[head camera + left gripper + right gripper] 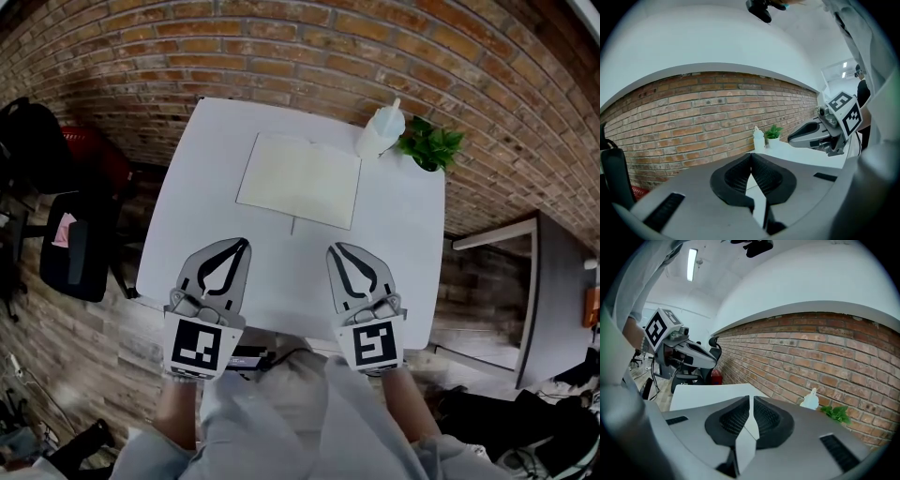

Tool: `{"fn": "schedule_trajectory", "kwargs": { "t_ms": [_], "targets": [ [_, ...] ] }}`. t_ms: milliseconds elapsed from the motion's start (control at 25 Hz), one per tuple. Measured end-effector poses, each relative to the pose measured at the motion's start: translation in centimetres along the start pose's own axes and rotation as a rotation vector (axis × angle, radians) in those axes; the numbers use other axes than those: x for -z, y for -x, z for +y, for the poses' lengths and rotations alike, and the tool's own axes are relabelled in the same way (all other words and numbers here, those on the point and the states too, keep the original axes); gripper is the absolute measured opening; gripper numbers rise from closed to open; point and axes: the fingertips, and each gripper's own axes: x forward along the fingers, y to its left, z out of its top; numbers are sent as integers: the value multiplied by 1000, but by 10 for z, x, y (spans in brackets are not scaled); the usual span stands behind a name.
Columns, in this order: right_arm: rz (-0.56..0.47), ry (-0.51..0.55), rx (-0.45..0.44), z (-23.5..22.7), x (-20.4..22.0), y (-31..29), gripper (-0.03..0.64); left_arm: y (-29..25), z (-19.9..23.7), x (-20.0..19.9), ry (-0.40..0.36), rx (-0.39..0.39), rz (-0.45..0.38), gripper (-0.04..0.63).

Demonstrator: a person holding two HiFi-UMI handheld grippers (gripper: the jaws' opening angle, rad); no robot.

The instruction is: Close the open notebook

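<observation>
Presently: notebook [298, 179], cream, flat near desk's [281, 281] far edge; bottle [380, 131], plant [431, 145], far right corner; left gripper [242, 242], right gripper [334, 247], both clenched empty, near edge, bearing black-and-white square markers

Left gripper [241, 243] and right gripper [334, 249] side by side, tips forward, jaws pressed together.

The head view looked steeply down on the tabletop [403, 244]. Both gripper views faced the brick wall [693, 122], sharing the plant [774, 132] ahead of the left gripper [751, 155].

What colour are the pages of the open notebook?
Pale cream notebook pages, seen best in head view.
</observation>
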Motion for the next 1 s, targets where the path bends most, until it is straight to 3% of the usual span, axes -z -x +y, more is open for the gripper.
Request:
{"fn": "schedule_trajectory", "kwargs": {
  "t_ms": [760,1000],
  "targets": [
    [225,83,-28,15,50,-106,58,-33,65,53,41,18,76,18],
    [289,148,-67,26,71,-137,126,-44,83,65,46,21,84,18]
  ]
}}
